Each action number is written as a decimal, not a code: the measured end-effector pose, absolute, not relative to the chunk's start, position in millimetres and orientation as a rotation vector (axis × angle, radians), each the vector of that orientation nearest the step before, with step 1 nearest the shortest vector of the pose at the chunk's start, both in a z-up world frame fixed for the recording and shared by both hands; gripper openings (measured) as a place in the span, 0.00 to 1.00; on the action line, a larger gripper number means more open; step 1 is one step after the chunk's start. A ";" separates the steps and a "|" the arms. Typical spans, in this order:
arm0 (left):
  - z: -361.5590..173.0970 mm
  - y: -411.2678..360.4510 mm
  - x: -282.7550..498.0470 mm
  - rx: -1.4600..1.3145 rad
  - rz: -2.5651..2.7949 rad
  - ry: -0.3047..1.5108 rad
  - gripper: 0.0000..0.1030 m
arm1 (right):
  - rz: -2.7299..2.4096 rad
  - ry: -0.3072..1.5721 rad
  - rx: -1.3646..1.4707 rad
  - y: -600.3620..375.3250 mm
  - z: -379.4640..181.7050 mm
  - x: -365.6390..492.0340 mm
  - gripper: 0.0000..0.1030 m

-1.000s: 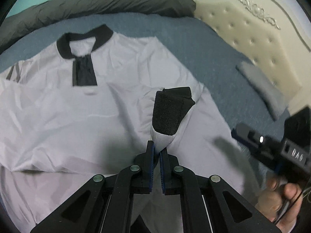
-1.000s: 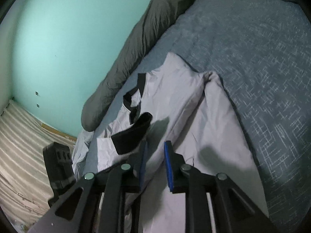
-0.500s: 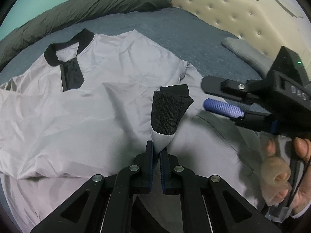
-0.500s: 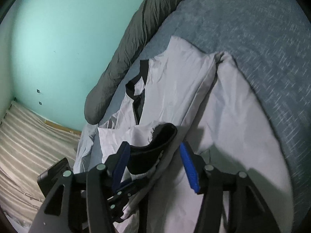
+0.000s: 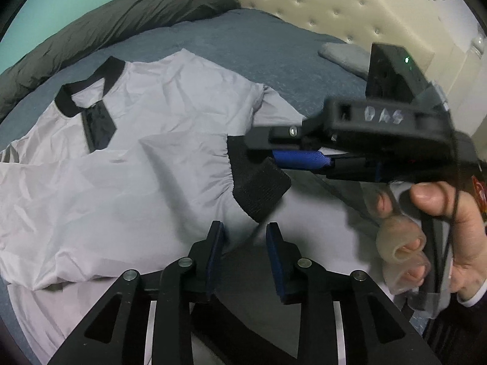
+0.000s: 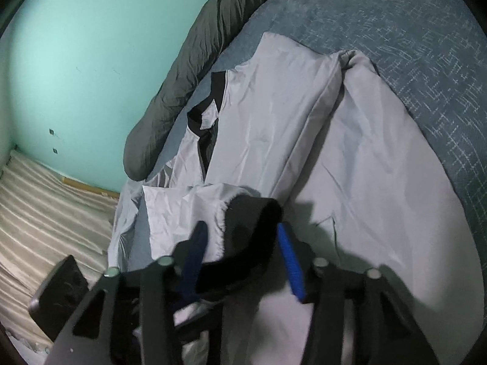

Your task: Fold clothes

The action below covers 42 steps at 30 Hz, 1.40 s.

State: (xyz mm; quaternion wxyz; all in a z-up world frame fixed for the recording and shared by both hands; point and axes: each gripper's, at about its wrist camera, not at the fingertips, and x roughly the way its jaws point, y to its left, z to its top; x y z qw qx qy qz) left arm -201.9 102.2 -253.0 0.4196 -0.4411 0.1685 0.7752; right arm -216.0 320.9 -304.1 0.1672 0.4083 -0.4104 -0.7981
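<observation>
A light grey jacket with a black collar lies spread on the blue bed; it also shows in the right wrist view. One sleeve is folded across the chest, ending in a black knit cuff, also in the right wrist view. My left gripper is open and empty just below the cuff. My right gripper is open with its blue pads either side of the cuff; it shows in the left wrist view, coming in from the right.
A dark grey duvet roll lies along the far bed edge by the teal wall. A cream tufted headboard and a grey pillow are at the right. Striped floor lies beyond the bed.
My left gripper has opened and let go of the sleeve, whose cuff dropped flatter. My right gripper has opened wide and moved in around the cuff.
</observation>
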 end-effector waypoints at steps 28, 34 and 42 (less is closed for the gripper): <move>-266.9 -104.1 -341.5 -1.462 2.521 0.305 0.31 | -2.518 -1.276 0.900 379.3 -270.8 -174.7 0.04; -265.4 -98.5 -342.8 -1.417 2.524 0.331 0.31 | -2.539 -1.310 0.873 391.8 -270.5 -169.4 0.04; -264.3 -94.0 -345.6 -1.408 2.523 0.413 0.31 | -2.610 -1.376 0.863 411.5 -273.9 -160.7 0.04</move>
